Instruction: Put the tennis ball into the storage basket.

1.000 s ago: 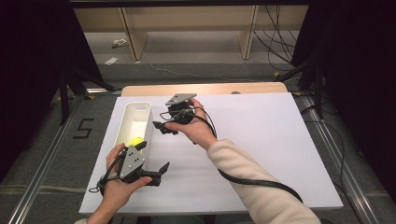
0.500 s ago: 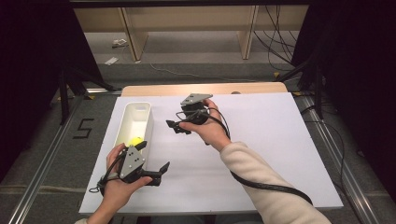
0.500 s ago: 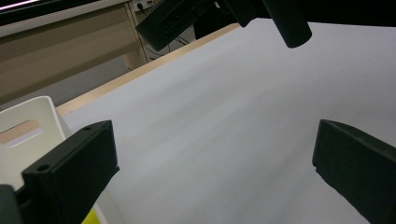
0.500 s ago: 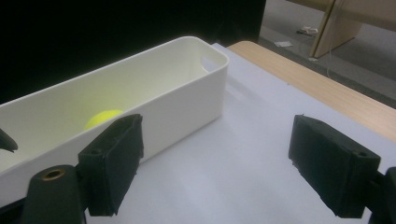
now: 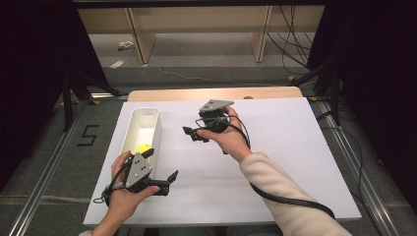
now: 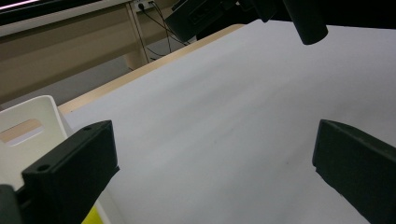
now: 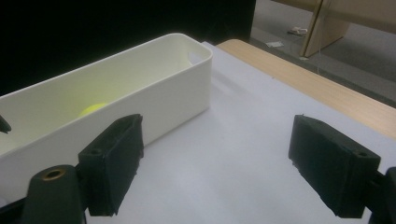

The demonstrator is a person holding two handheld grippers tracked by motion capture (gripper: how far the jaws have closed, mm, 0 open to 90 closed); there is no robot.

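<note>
Yellow ball [image 5: 143,148] inside white bin [image 5: 147,116], right gripper [image 5: 195,133] well apart

white bin [image 5: 140,129], yellow ball [image 5: 143,148], white table cover [image 5: 275,162], black hand-held gripper [image 5: 195,134] jaws

Overhead view, two close gripper views

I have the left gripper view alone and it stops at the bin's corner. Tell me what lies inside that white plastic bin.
Observer: One small yellow ball lies in the long white plastic bin, near the end closest to the person.
Operator: Now report the right tool's jaws.
Observer: The right tool is held over the white tabletop to the right of the bin. Its jaws are open with nothing between them.
</note>
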